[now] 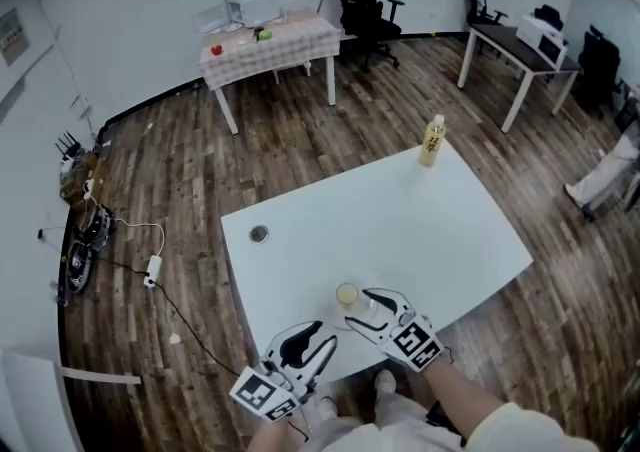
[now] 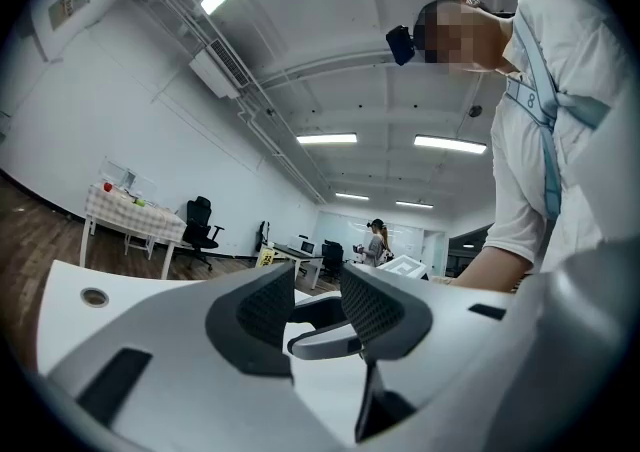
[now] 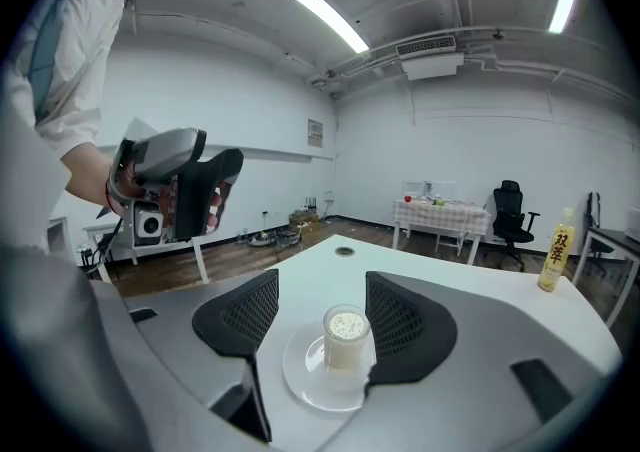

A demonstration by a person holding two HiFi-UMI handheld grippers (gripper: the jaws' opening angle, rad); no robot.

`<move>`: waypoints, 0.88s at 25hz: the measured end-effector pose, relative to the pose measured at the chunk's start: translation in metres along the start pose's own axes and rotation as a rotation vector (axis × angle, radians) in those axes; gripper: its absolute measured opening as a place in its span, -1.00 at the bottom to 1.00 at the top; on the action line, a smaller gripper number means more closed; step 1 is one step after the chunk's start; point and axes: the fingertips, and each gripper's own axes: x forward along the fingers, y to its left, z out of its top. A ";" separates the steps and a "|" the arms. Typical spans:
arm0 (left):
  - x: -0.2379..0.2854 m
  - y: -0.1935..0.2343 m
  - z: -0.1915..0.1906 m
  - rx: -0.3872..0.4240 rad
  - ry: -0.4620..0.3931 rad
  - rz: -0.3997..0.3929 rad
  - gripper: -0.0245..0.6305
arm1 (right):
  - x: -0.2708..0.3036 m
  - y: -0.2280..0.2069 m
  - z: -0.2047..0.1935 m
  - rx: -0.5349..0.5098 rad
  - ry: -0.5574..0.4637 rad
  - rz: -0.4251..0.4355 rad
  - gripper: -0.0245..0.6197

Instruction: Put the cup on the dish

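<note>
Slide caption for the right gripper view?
Cup on the white dish, framed by the open right gripper.

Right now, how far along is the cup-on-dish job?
Done: the cup stands upright on the dish on the white table. In hand: nothing. The right hand-held gripper has its jaws apart, with the cup in view between them but not pressed. The left hand-held gripper is open and empty. Left: apparently only drawing the right one clear.

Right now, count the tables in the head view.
3: large white table nearest; checked-cloth table by the far wall; white-legged desk upper right. More may be hidden.
</note>
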 end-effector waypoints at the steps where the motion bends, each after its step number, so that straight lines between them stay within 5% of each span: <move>1: 0.001 -0.001 0.002 0.002 -0.002 -0.002 -0.52 | -0.005 0.000 0.004 0.001 -0.008 -0.004 -0.03; 6: 0.004 -0.006 0.009 0.021 -0.003 -0.029 -0.52 | -0.026 0.006 0.022 -0.018 -0.050 -0.025 -0.12; 13: 0.000 -0.016 0.014 0.036 0.001 -0.058 -0.53 | -0.054 0.012 0.039 -0.048 -0.095 -0.084 -0.73; 22: -0.006 -0.031 0.018 0.042 0.017 -0.086 -0.73 | -0.083 0.025 0.042 -0.009 -0.099 -0.095 -0.80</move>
